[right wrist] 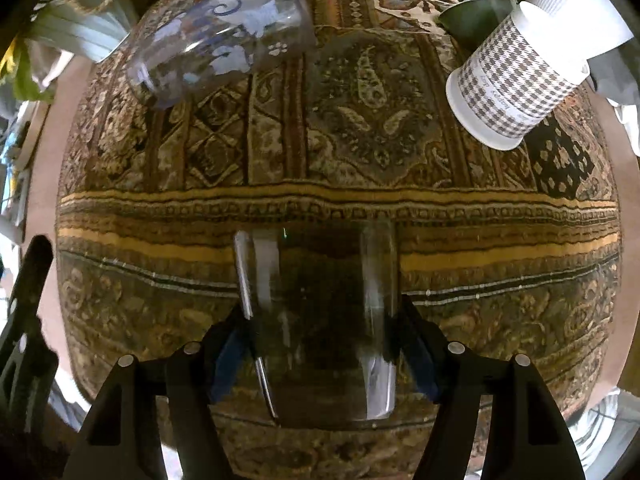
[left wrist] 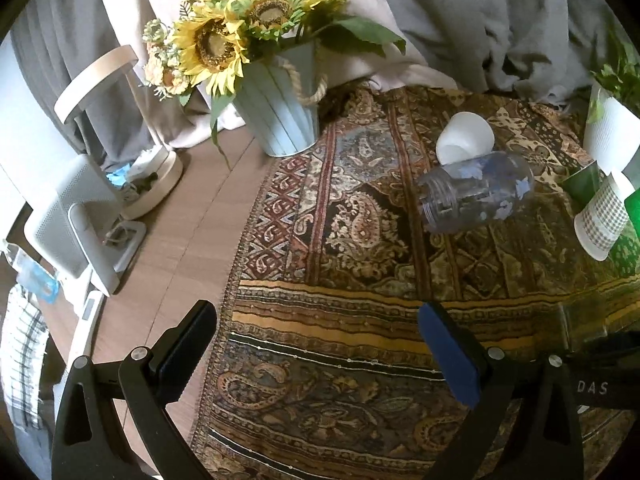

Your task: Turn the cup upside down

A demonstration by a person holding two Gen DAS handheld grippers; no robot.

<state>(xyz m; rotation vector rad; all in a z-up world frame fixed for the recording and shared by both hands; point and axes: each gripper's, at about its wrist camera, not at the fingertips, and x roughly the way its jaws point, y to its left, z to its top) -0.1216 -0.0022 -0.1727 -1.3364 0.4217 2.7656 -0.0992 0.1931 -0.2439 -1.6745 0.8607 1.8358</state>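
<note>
A clear plain glass cup (right wrist: 320, 320) sits between the two fingers of my right gripper (right wrist: 324, 344), over the patterned cloth (right wrist: 320, 128). The blue pads (right wrist: 226, 356) press its sides, so the gripper is shut on it. My left gripper (left wrist: 316, 352) is open and empty above the cloth's left edge (left wrist: 320, 320). Its left finger also shows at the left edge of the right wrist view (right wrist: 32, 280).
A clear jar with blue flowers (left wrist: 476, 196) (right wrist: 224, 36) lies on its side beside a tipped white cup (left wrist: 464, 138). A houndstooth paper cup (left wrist: 600, 220) (right wrist: 516, 80), a green cup (left wrist: 584, 184) and a white ribbed pot (left wrist: 608, 136) lie at the right. A sunflower bucket (left wrist: 280, 112) stands back left.
</note>
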